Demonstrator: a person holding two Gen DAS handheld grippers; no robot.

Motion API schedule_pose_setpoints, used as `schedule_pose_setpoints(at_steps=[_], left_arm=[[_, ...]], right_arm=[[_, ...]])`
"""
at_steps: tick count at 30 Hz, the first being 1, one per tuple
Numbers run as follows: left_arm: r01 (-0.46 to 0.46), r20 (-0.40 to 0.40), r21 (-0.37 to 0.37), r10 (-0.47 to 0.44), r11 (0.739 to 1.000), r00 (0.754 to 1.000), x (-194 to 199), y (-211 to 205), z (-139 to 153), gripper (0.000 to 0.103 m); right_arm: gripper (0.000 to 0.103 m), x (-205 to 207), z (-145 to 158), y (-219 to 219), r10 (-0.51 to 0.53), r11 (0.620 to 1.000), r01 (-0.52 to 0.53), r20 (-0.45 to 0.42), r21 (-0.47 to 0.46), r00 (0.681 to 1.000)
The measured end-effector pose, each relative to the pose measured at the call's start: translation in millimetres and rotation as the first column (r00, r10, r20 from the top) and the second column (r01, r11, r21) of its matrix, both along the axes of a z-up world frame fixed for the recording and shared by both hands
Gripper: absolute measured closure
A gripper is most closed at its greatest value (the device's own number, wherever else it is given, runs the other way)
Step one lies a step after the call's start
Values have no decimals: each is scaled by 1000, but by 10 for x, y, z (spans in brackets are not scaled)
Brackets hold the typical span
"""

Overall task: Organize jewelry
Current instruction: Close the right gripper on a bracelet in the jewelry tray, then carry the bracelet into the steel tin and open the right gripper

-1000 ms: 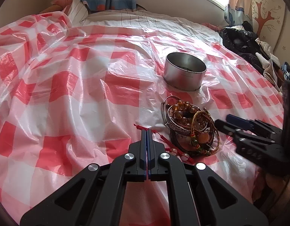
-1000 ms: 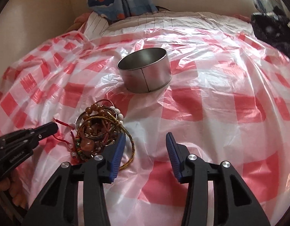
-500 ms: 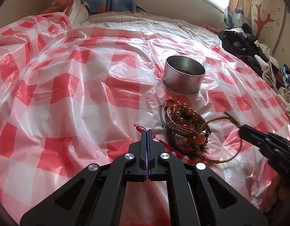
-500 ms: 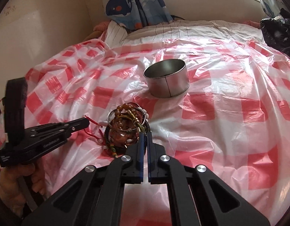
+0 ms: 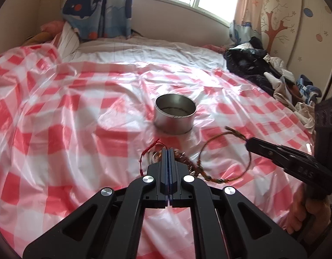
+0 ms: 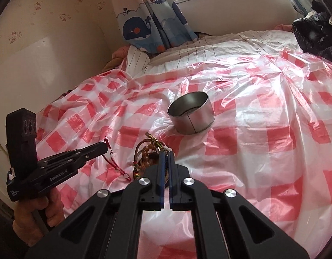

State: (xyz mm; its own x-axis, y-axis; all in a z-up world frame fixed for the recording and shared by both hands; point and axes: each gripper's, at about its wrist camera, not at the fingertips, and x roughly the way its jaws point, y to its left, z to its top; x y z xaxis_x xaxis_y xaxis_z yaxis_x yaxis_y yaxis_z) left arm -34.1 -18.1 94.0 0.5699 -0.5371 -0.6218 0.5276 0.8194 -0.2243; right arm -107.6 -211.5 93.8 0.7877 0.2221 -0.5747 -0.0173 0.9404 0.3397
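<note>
Clenched on a red cord (image 6: 110, 161), my left gripper (image 5: 168, 151) lifts it off the checked plastic sheet (image 5: 58, 129). My right gripper (image 6: 165, 154) pinches a thin braided bracelet (image 5: 224, 155), its loop hanging over the beaded jewelry pile (image 6: 146, 153). Beyond stands the round metal tin (image 6: 191, 113), apart from both.

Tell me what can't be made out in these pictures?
- Jewelry pile, left wrist view: mostly hidden behind the left gripper, and blurred.
- Metal tin, both views: contents too dim to tell.
- Woven cord bracelet: motion-blurred; grip point inside the right gripper unseen.
</note>
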Motion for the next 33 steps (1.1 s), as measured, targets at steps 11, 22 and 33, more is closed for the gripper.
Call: schedule_pose_setpoints(at_steps=[11,22,33], left_arm=[[105,35,-71,-103,992,994,569,-543,502,103],[79,-198,-32,-84,996,977,1579,-1082,-101,99],[50,-138,98,-36,994,990,1110,-508,-132,70]], right_arm=[[100,449,229,-228,-62,997,64,58,-44,996],[100,1328,-33,-348,-80,993,78,-19,-87,997],[71,1407,-240,-359,-113,985,97,-108,-145,988]])
